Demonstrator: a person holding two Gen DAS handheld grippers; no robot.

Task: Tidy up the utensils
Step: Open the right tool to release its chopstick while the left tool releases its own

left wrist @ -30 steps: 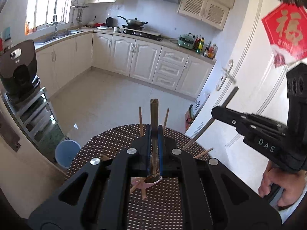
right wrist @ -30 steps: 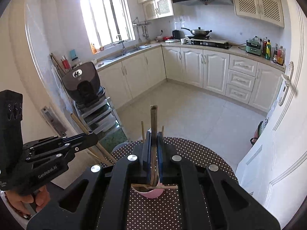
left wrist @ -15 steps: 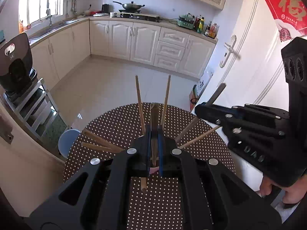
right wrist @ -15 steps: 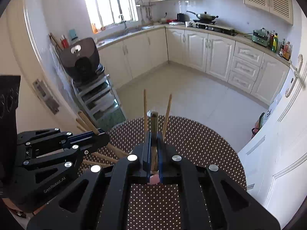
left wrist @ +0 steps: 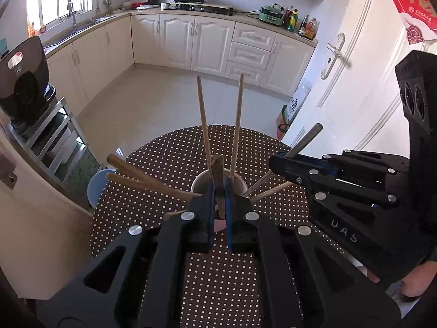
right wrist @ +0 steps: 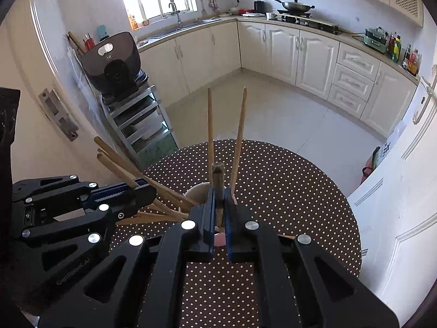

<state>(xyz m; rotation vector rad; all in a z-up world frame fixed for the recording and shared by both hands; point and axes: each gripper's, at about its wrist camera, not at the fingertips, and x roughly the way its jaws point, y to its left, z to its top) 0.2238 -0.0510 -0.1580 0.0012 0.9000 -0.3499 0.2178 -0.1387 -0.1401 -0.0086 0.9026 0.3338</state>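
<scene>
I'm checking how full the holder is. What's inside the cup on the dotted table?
Wooden chopsticks stand and fan out of the cup. Each gripper, left and right, is shut on a utensil handle reaching into it. The cup's bottom is hidden.

Left gripper [left wrist: 218, 205] pitched steeply downward, jaws closed tight on a slim dark stick that rises from between them. Right gripper [right wrist: 218, 207] at like pitch, jaws likewise clamped on a slim stick standing up between them. The two grippers sit side by side, near each other. A hand [left wrist: 415, 281] shows behind the right gripper's body.
</scene>
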